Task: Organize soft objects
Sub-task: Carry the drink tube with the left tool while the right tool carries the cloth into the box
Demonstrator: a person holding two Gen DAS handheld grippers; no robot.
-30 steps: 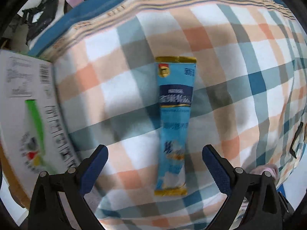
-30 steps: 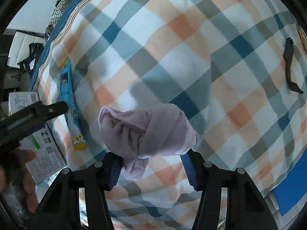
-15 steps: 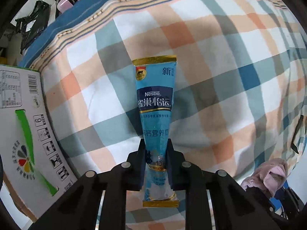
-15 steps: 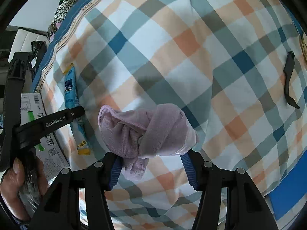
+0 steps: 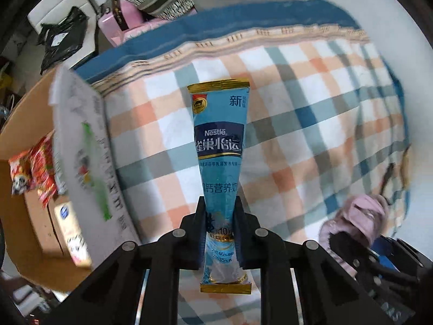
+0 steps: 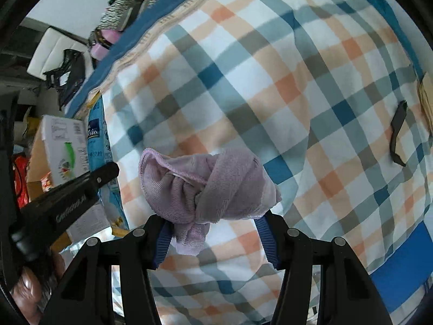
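Observation:
My left gripper (image 5: 219, 211) is shut on a long blue Nestle sachet (image 5: 219, 146) and holds it lifted above the checked bedspread (image 5: 311, 124). The sachet also shows at the left of the right wrist view (image 6: 97, 140), with the left gripper's black body (image 6: 67, 197) across it. My right gripper (image 6: 213, 222) is shut on a bunched lilac cloth (image 6: 205, 184), held above the bedspread (image 6: 270, 81). The cloth also shows at the lower right of the left wrist view (image 5: 360, 216).
An open cardboard box (image 5: 32, 168) with a white printed flap (image 5: 84, 157) stands left of the bed and holds red snack packets (image 5: 32, 170). A black strip (image 6: 397, 132) lies on the bedspread at the right. Bags and a pink case (image 5: 121, 19) sit beyond the bed.
My left gripper closed on the sachet and lifted it off the bedspread, tilting up so the box interior shows. My right gripper still holds the cloth, shifted slightly.

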